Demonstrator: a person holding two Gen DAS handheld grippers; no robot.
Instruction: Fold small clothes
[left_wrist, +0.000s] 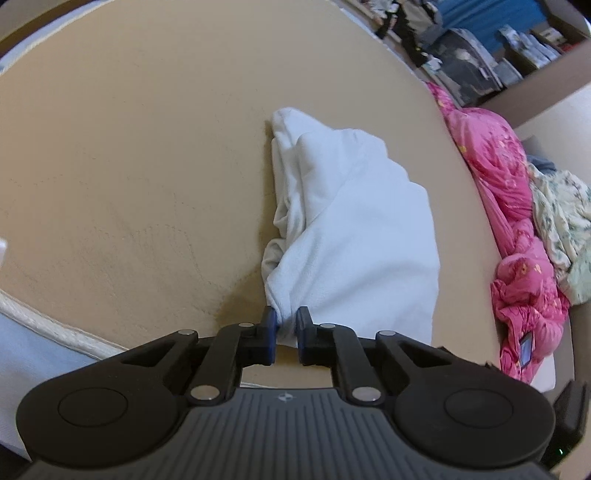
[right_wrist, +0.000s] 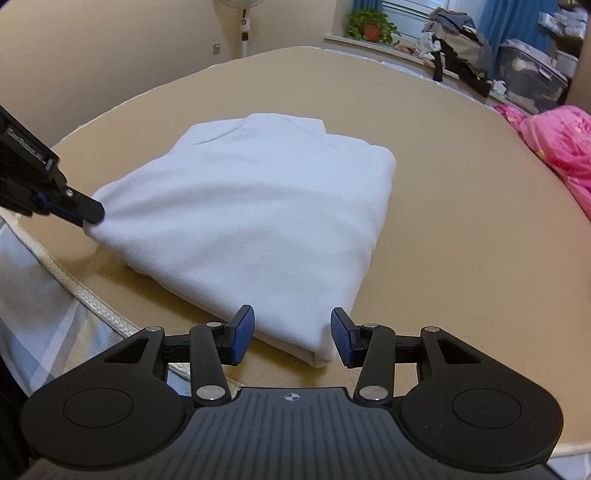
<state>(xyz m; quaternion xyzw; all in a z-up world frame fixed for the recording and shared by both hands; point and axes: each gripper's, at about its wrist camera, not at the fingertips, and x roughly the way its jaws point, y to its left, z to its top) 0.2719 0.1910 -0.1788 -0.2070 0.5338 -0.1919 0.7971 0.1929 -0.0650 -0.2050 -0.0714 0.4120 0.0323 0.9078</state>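
Both grippers are at the white garment, which lies folded on the tan mattress. With my left gripper I pinch one bunched corner of the cloth, the blue pads almost together on it (in the right view it comes in from the left edge). With my right gripper I grip nothing; its jaws stand apart around the near corner without pressing it.

- Tan mattress cover is lying flat.
- Pink quilt is bunching along its far edge.
- Potted plant is sitting on the windowsill.
- Standing fan is standing against the wall.
- Blue curtain is hanging by the window.
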